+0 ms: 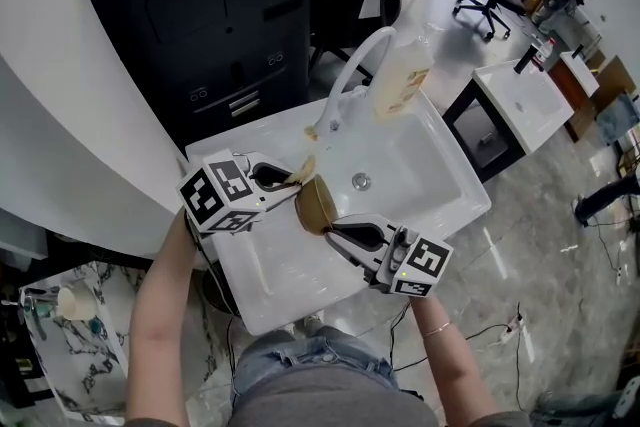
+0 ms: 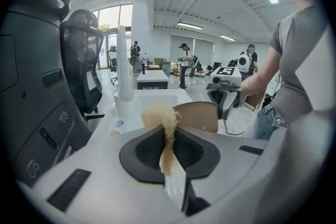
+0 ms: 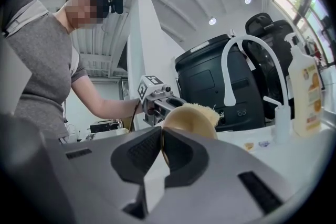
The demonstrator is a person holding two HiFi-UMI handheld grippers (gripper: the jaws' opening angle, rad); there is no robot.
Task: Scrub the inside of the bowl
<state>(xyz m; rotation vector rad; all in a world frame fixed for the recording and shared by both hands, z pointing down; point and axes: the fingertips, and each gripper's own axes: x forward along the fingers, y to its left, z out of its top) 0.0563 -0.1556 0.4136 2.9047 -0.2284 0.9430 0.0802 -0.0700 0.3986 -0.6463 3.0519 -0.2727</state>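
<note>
My right gripper (image 3: 161, 144) was clamped on the bowl (image 3: 189, 119), jaws closed with its thin wall pinched between them. The bowl stood just ahead of those jaws, tipped on its side above the sink (image 1: 440, 165). My left gripper (image 2: 169, 136) was closed on the scrubber (image 2: 163, 115), a pale fibrous wad squeezed flat between the jaws. Its loose end stuck out past the tips to the bowl's rim right in front, seemingly touching it. I judged the bowl light, stiff and smooth-walled, and likely slick once wet. A pinch at 1 spot on the rim could let it swivel under scrubbing pressure, so the rim wanted to sit deep between the right jaws, with the push aimed back toward that grip. The scrubber looked soft and springy and would crush and shed no load. It was best held by its middle, leaving a tuft free ahead of the left jaws to reach inside. By my count there were 1 bowl, 1 scrubber, 2 grippers and 1 sink below both. Beyond the grippers, at the sink's far edge, were 1 tap (image 1: 350, 80) and 1 bottle (image 1: 402, 80).
</note>
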